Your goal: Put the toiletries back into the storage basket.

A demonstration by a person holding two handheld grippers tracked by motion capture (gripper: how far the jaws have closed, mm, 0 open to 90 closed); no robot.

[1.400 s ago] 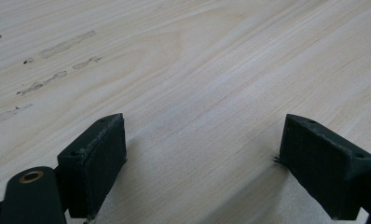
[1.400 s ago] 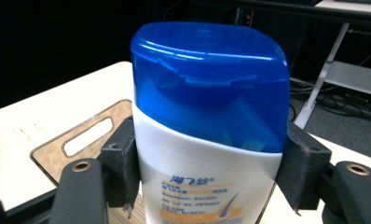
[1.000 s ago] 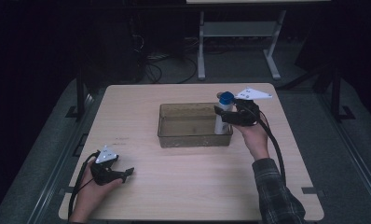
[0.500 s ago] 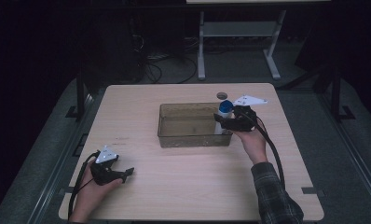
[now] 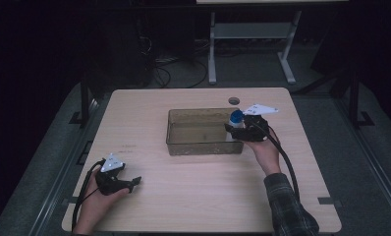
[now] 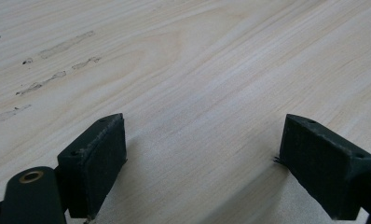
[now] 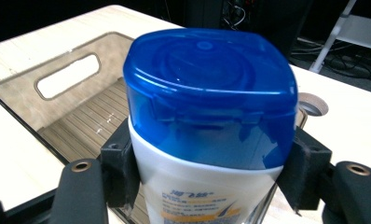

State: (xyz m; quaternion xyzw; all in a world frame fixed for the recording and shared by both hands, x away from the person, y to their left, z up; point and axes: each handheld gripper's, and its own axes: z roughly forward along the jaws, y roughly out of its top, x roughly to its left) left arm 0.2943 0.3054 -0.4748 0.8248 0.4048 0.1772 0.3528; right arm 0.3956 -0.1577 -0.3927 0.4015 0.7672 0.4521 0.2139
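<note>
Over on the left, the left gripper (image 5: 133, 183) sits low on the bare wooden counter (image 5: 198, 196), fingers (image 6: 92, 161) spread wide with nothing between them. Mid-counter there's a clear brownish plastic bin (image 5: 203, 132). At the bin's right end, the right gripper (image 5: 234, 129) has its fingers (image 7: 120, 168) pinching a white bottle with a blue flip cap (image 7: 211, 121), held upright right over the bin's right edge.

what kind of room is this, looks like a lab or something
Probably a lab or recording workspace, not a home: a bare wooden table under dim light, loose cables on the floor behind it, a metal stand, and a person working hand-held grippers, the right gripper clamping a bottle.
</note>
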